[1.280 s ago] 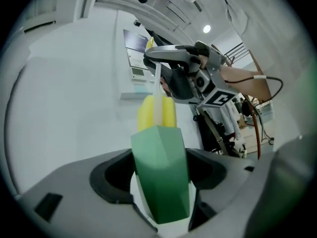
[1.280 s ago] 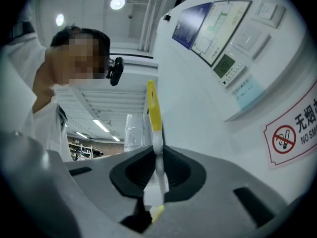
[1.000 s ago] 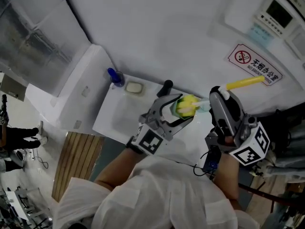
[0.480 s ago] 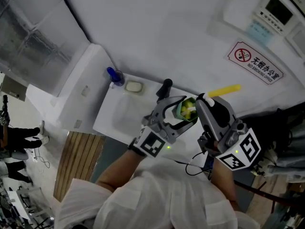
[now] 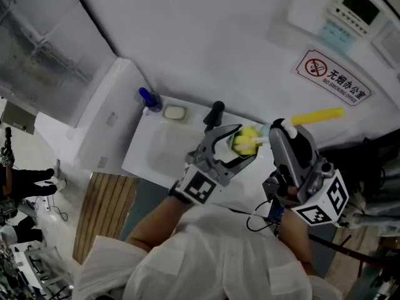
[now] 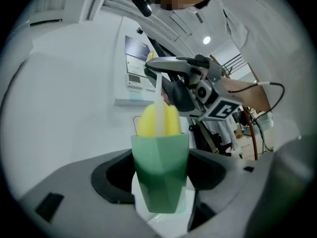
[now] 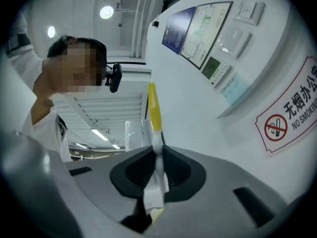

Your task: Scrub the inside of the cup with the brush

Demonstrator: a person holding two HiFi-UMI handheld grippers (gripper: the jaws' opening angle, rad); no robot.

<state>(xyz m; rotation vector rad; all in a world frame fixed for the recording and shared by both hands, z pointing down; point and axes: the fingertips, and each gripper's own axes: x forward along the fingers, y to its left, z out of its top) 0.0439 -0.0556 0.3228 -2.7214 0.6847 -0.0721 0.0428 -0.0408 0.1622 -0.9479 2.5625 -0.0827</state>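
Left gripper [image 5: 245, 143], grey moulded plastic w/ black recessed pads, is clamped on the pale green faceted plastic cup [image 6: 159, 175], pads pressing both its sides. In head view the cup is mid-scene, held above the right part of the glossy white basin counter [image 5: 153, 152], w/ its mouth twd the right gripper [image 5: 282, 127].

Right gripper is clenched tight on the long brush [image 5: 317, 115]. The thin white stem is pinched btwn its jaws, & the smooth yellow plastic grip sticks out far-right past them. The brush's yellow foam head [image 6: 146, 124], soft & rounded, sits at the cup mouth, partly inside & bulging over the rim. The white stem runs up its middle.

Each gripper carries a cube w/ black-&-white square markers.

On the counter's far edge are a blue-capped bottle [image 5: 147, 98], a pale oval soap dish [image 5: 175, 113] & a matte black tap lever [image 5: 217, 114]. On the wall far right is a rectangular no-smoking sign [image 5: 332, 77] w/ a red ring. Wooden slats [image 5: 103, 214] lie near left, below the counter.
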